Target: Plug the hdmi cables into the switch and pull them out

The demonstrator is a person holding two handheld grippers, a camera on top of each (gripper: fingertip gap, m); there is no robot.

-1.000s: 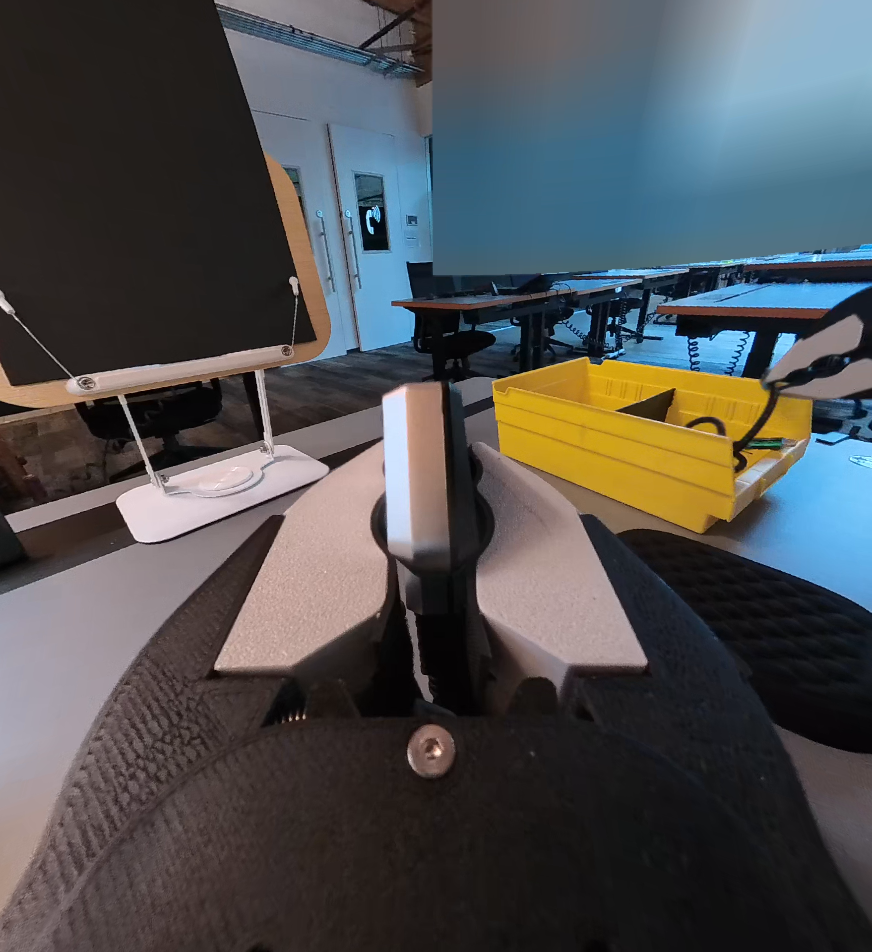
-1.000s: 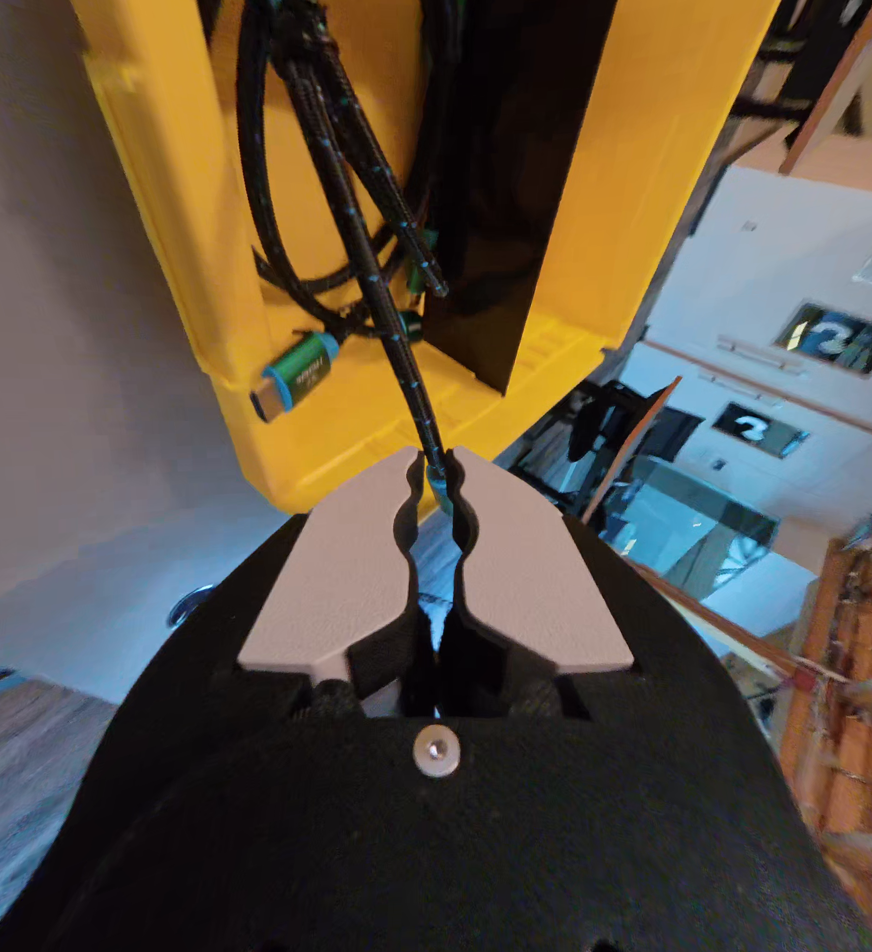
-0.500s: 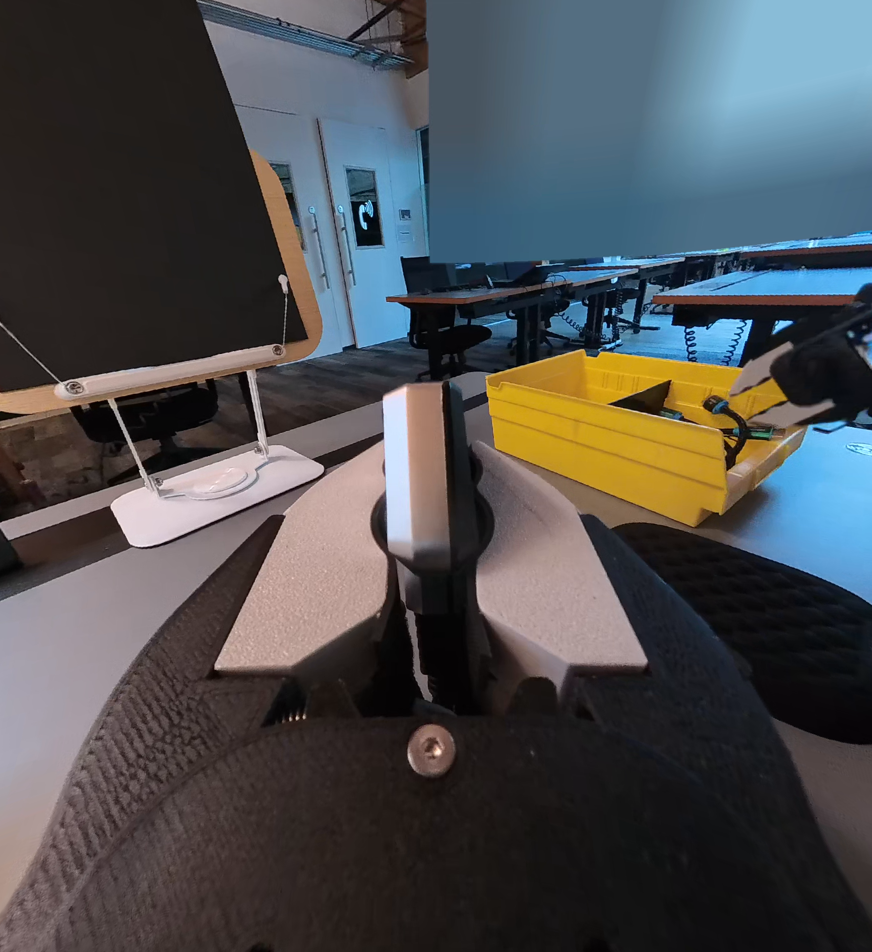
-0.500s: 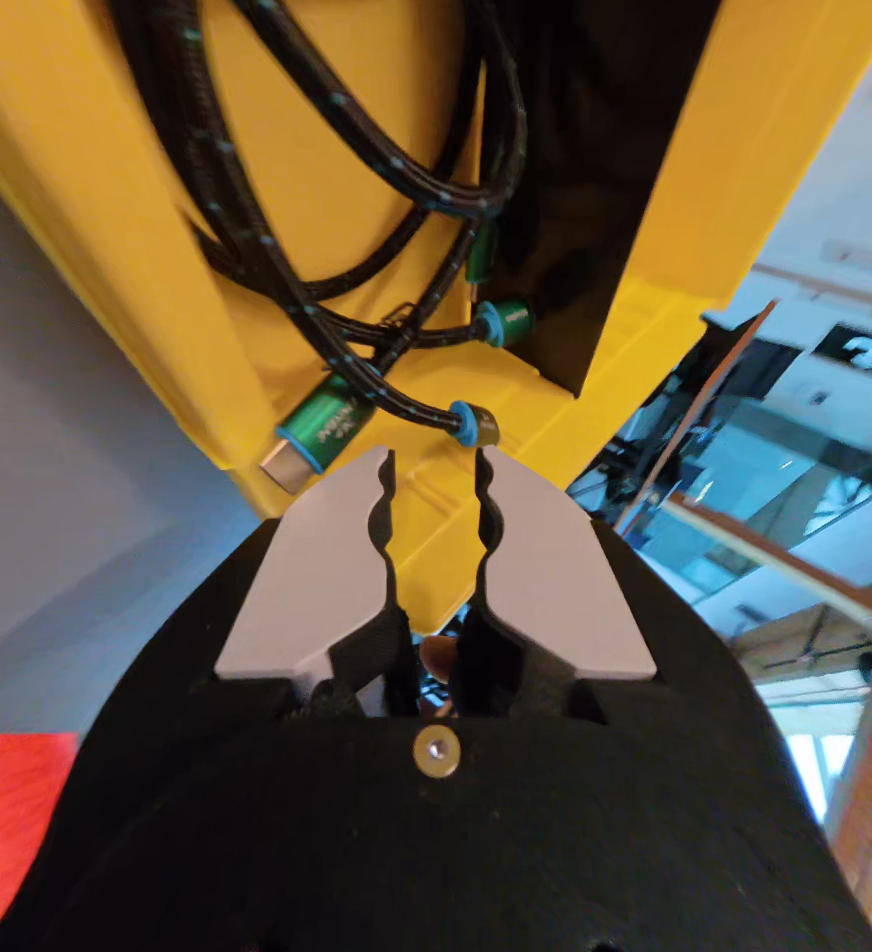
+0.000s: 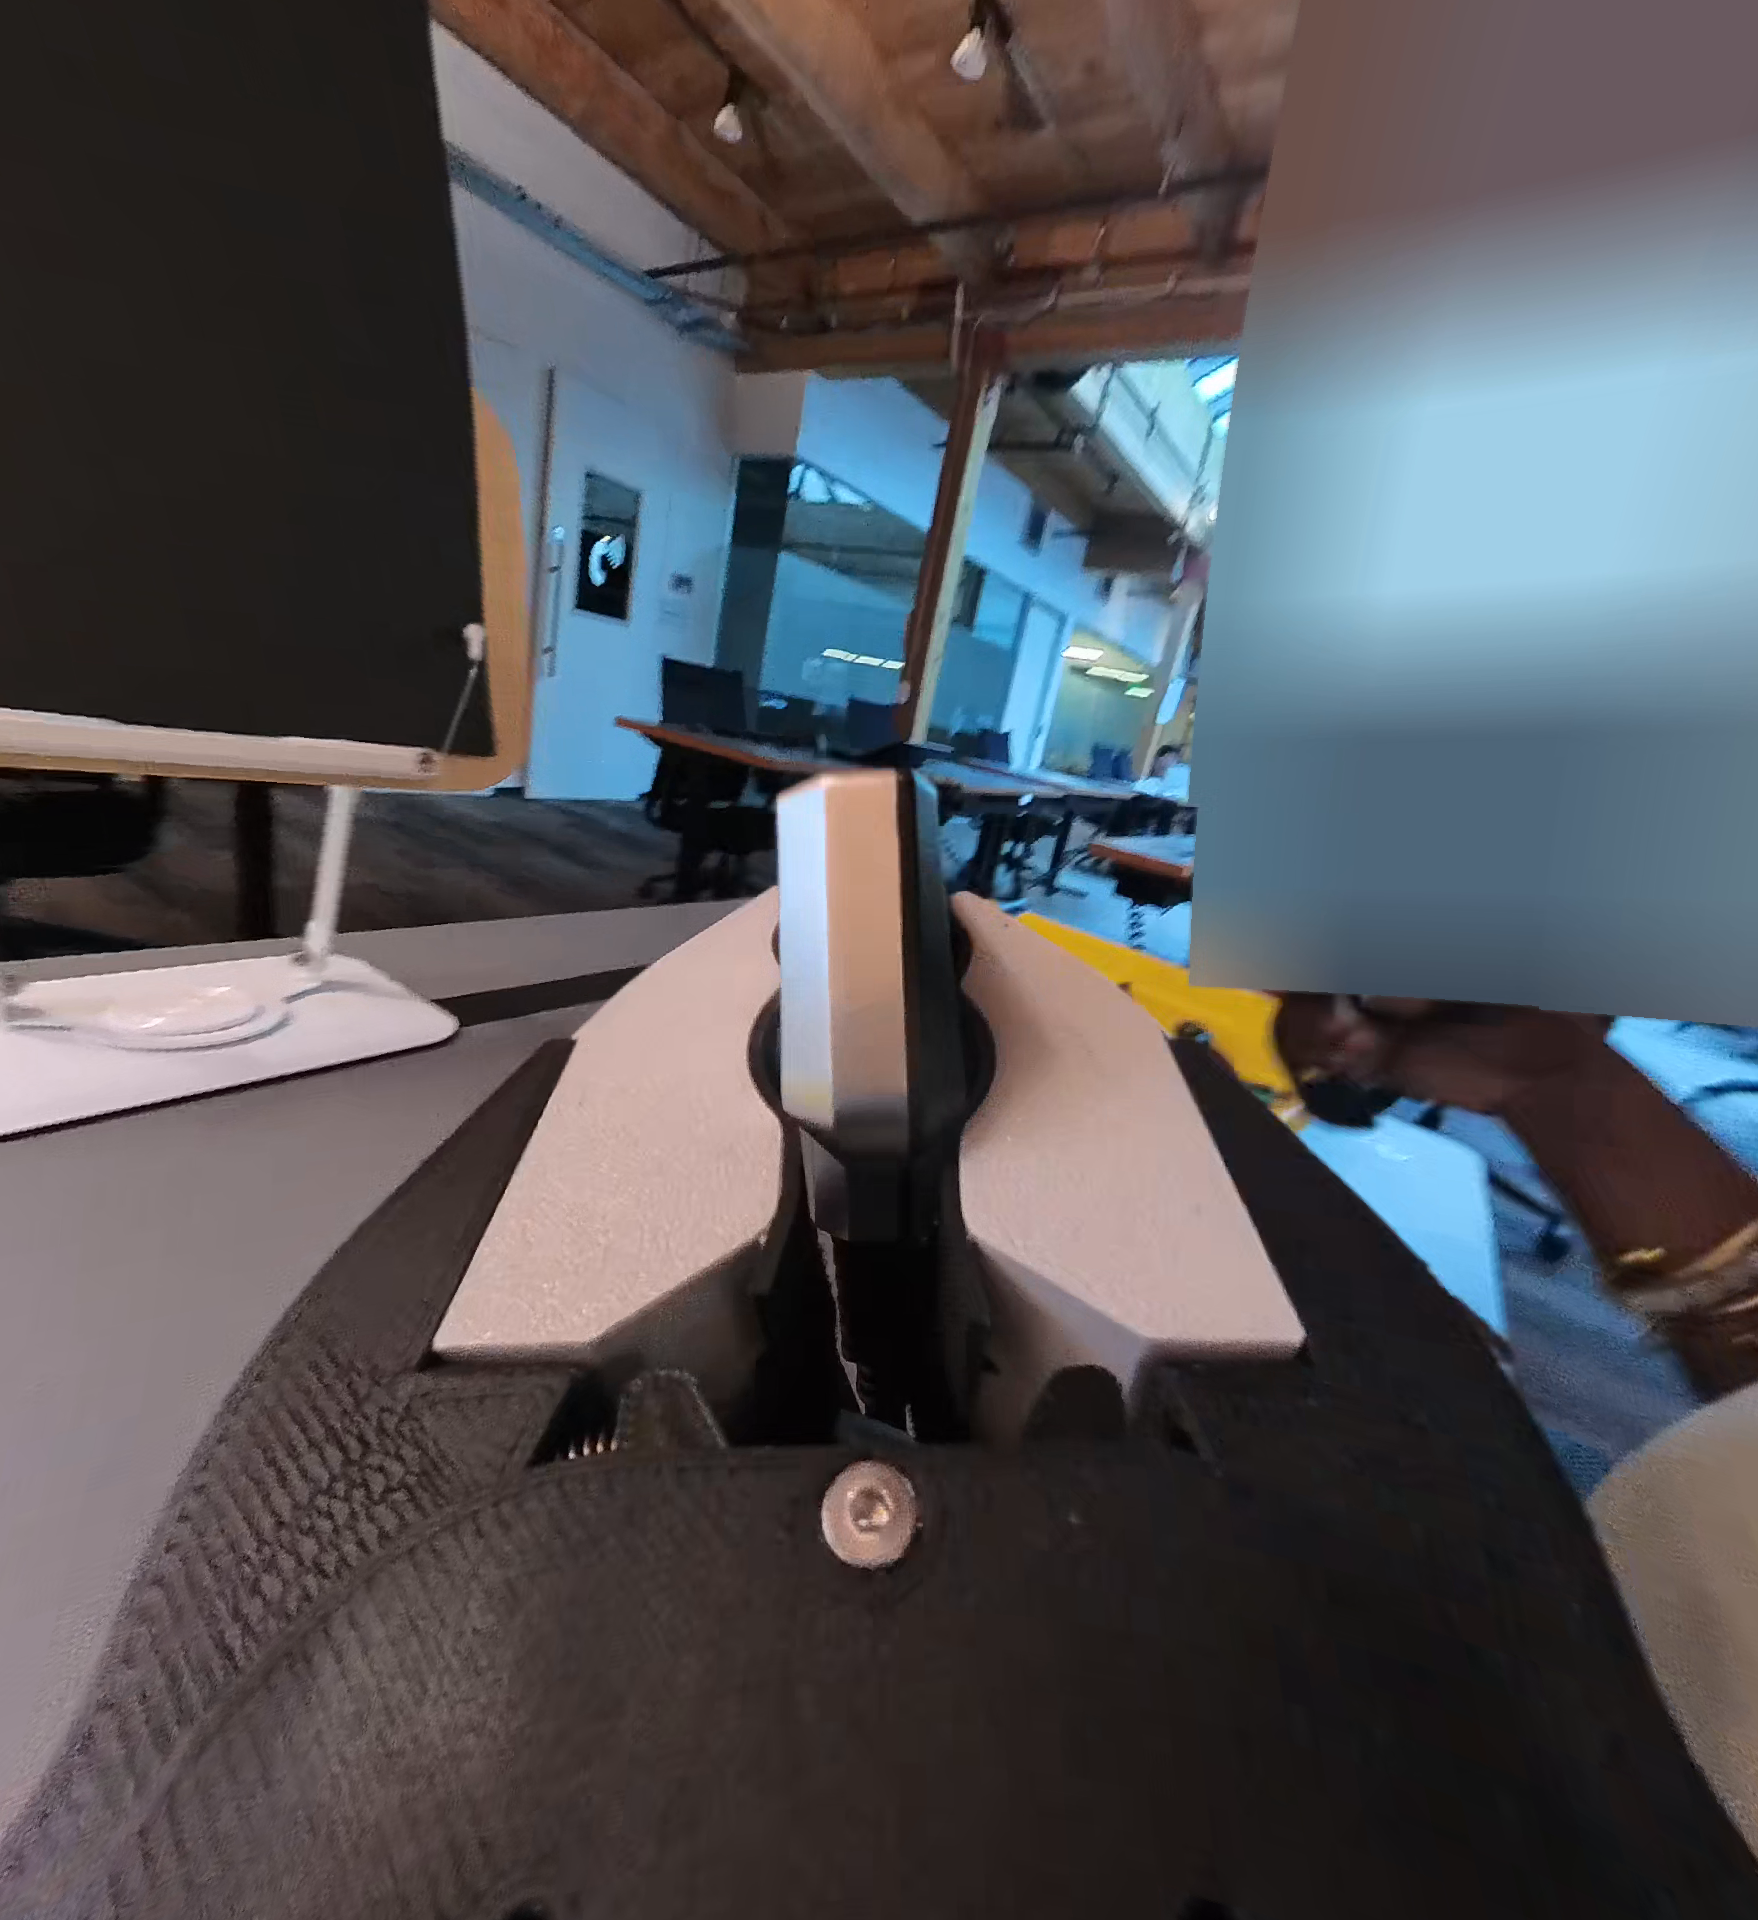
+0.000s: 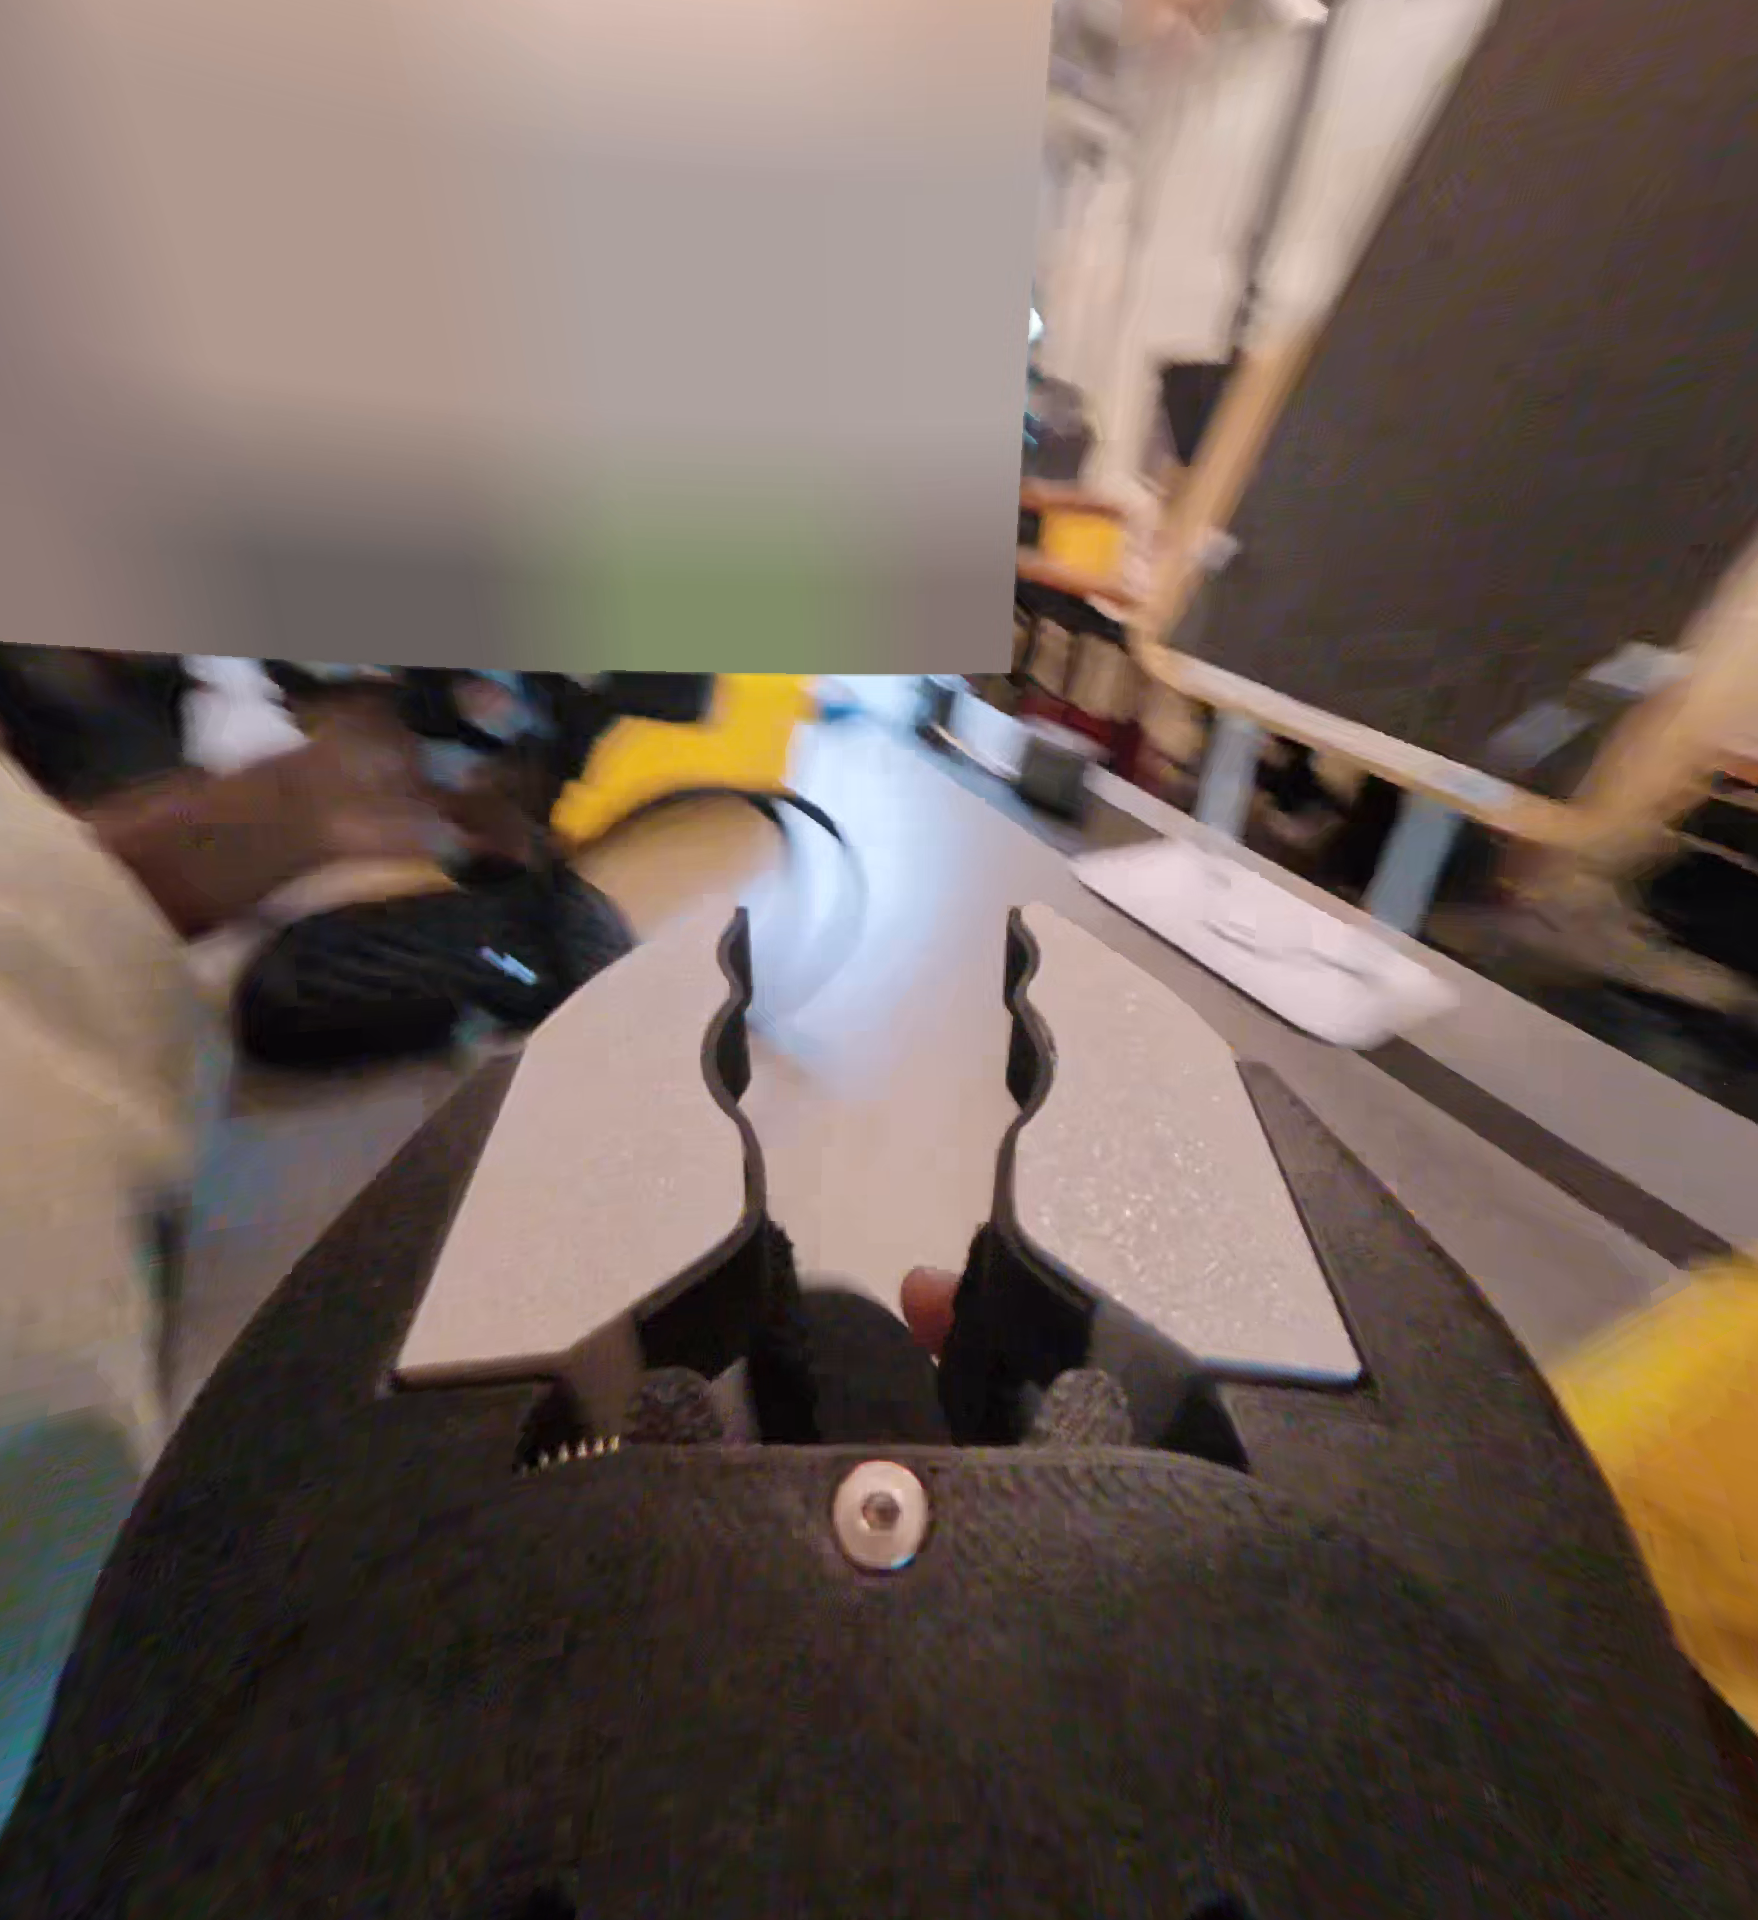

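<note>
My left gripper (image 5: pixel 859 935) is shut on the HDMI switch (image 5: pixel 833 935), a small silver and black box that stands upright between the pads, above the grey table (image 5: pixel 127 1299). My right gripper (image 6: pixel 880 935) is open with nothing between its fingers (image 6: pixel 626 1122); it is over the table, and its view is blurred by motion. A black cable (image 6: pixel 802 816) arcs above the table ahead of it, by a yellow shape (image 6: pixel 688 748). The cable's plugs do not show.
A black board on a wooden stand (image 5: pixel 179 364) with a white base (image 5: pixel 179 1029) stands at the table's left. The yellow bin (image 5: pixel 1207 1003) lies behind my left gripper's right finger. A person's arm with bracelets (image 5: pixel 1633 1195) reaches in from the right.
My right gripper opened and let go of the braided cable over the yellow bin, then swung away from the bin. My left gripper tilted and turned, and still holds the switch.
</note>
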